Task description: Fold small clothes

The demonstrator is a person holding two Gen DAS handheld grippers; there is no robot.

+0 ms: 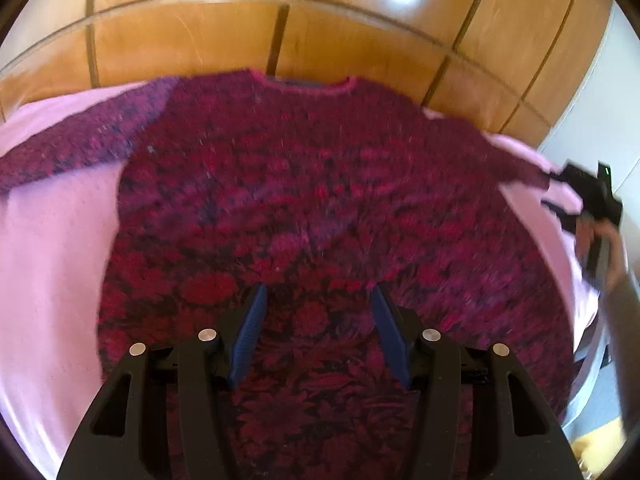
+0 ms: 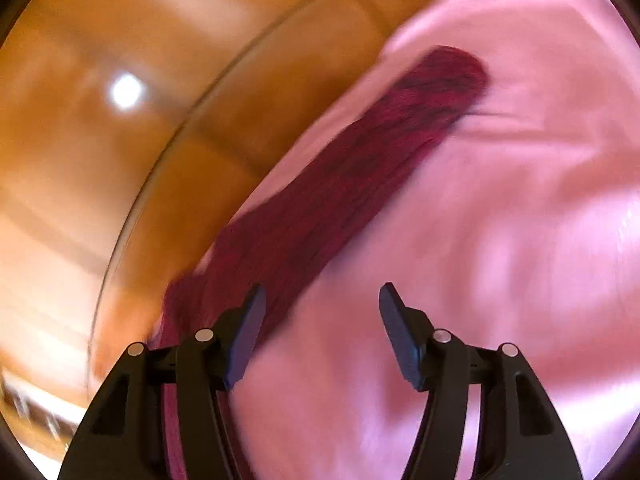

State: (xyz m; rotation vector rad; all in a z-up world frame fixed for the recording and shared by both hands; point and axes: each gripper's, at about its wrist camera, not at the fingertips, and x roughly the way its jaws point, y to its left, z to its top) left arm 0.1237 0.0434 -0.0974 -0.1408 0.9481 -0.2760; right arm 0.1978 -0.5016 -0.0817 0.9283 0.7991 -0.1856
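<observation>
Step in hand, as judged: sleeves spread flat, fold not begun.
- Left gripper (image 1: 318, 300): jaws apart, nothing between, poised over hem area of fuzzy crimson-and-purple knitted sweater (image 1: 312, 208). Pinch both layers at hem, lift low.
- Sweater: flat, neckline toward far edge of pink bedspread (image 1: 48, 248).
- Right gripper (image 2: 322, 300): jaws apart, empty, beside right sleeve (image 2: 360, 160) near right edge. Frame blurred.

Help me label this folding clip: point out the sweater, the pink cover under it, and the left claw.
sweater (image 1: 304, 184): left wrist view, middle of its chest.
pink cover (image 1: 52, 248): left wrist view, bare patch beside the sweater.
left claw (image 1: 318, 300): left wrist view, midway between its fingertips.
</observation>
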